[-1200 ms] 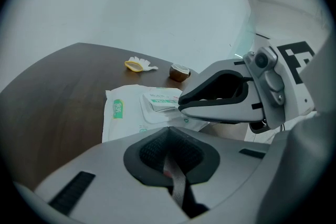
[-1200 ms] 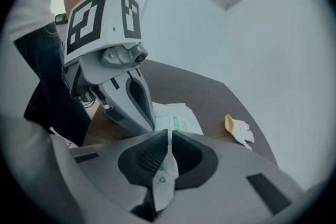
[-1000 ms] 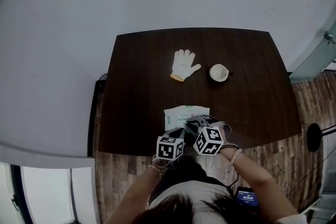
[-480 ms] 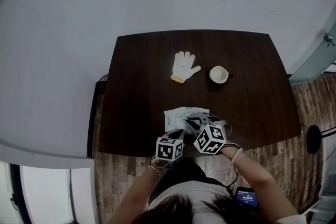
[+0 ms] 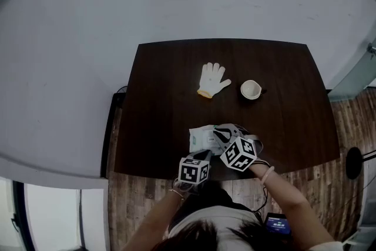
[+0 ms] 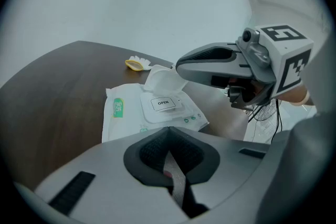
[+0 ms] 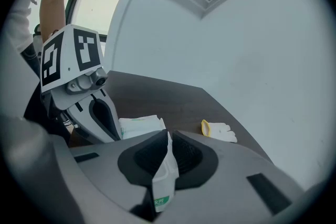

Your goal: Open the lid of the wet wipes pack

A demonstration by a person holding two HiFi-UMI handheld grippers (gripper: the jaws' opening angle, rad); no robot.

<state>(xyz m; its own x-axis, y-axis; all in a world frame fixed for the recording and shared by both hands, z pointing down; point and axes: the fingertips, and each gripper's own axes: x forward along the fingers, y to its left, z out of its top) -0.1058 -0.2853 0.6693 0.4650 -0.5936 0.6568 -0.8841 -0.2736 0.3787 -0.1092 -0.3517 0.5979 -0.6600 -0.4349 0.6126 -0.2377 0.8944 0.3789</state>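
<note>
White lid point(image 6: 160, 78) pinched in the right gripper point(image 7: 168, 136), jaws just slackened, should swing back slowly while the left gripper point(image 6: 168, 139) clamps the pack point(image 6: 123, 113) by its near edge

Left gripper point(image 5: 205, 153) points forward and down. Jaws together, pinched on a thin strip at the near edge of the wet wipes pack point(image 6: 123, 113). Right gripper point(image 5: 218, 133) is just beside it, angled in toward the left one and tilted down. Its jaws have just been opening a little, but the pads press on the lid point(image 7: 163, 170), a white flap between them. Left forearm point(image 5: 154, 217) and right forearm point(image 5: 288, 200) are bare, reaching up from the frame bottom. Thin band on each wrist.
</note>
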